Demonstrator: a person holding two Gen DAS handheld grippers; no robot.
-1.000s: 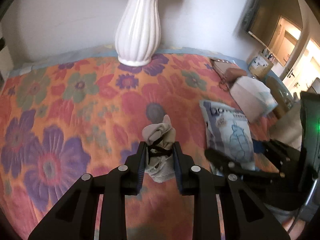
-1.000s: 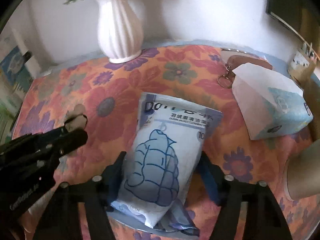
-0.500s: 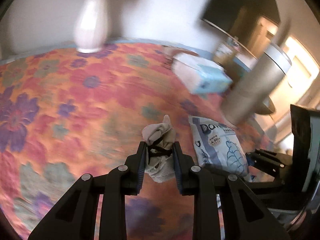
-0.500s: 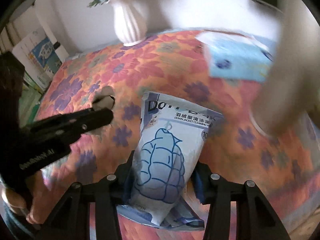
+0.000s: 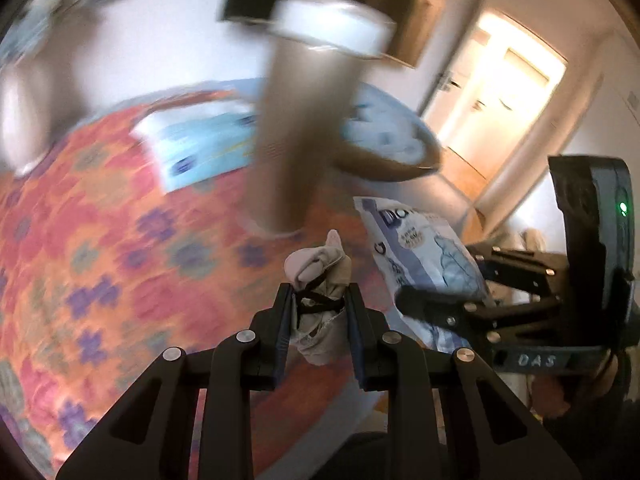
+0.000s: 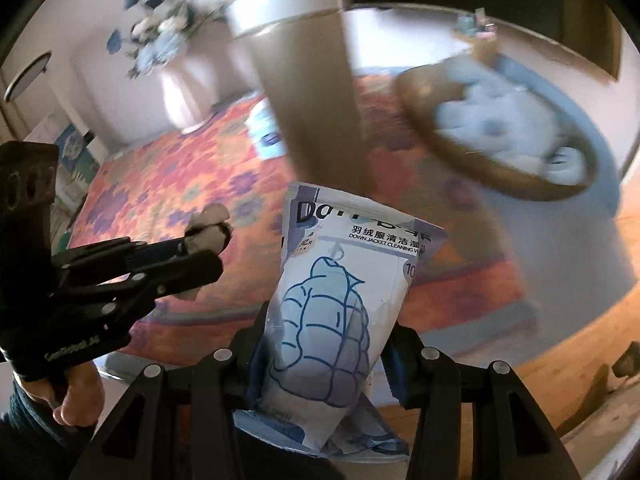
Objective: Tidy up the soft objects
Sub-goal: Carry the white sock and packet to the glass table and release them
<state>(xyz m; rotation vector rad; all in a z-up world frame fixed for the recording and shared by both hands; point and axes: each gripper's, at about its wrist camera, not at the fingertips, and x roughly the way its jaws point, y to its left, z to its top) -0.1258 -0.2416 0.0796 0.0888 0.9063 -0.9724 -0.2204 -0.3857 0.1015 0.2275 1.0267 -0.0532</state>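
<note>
My left gripper [image 5: 319,312] is shut on a small beige cloth bundle [image 5: 320,276] tied with a black cord, held above the flowered tablecloth [image 5: 100,240]. In the right wrist view that bundle [image 6: 208,232] shows at the left gripper's [image 6: 188,258] tip. My right gripper [image 6: 326,344] is shut on a soft blue-and-white wipes pack [image 6: 340,292] printed with a down jacket. The pack [image 5: 424,256] also shows at the right of the left wrist view. Both loads hang near the table's right part, close to a brown woven basket [image 6: 480,160] with a pale blue soft thing inside.
A tall grey cylinder with a white lid [image 5: 304,120] stands just beyond both grippers. A tissue box [image 5: 200,144] and a white flower vase [image 6: 184,96] sit farther back on the table. The wooden floor [image 6: 580,344] lies beyond the table's edge at right.
Both grippers have swept to the right across the table with their loads. The vase has slid off to the left, and the grey cylinder and the basket have come into view. The views are motion-blurred.
</note>
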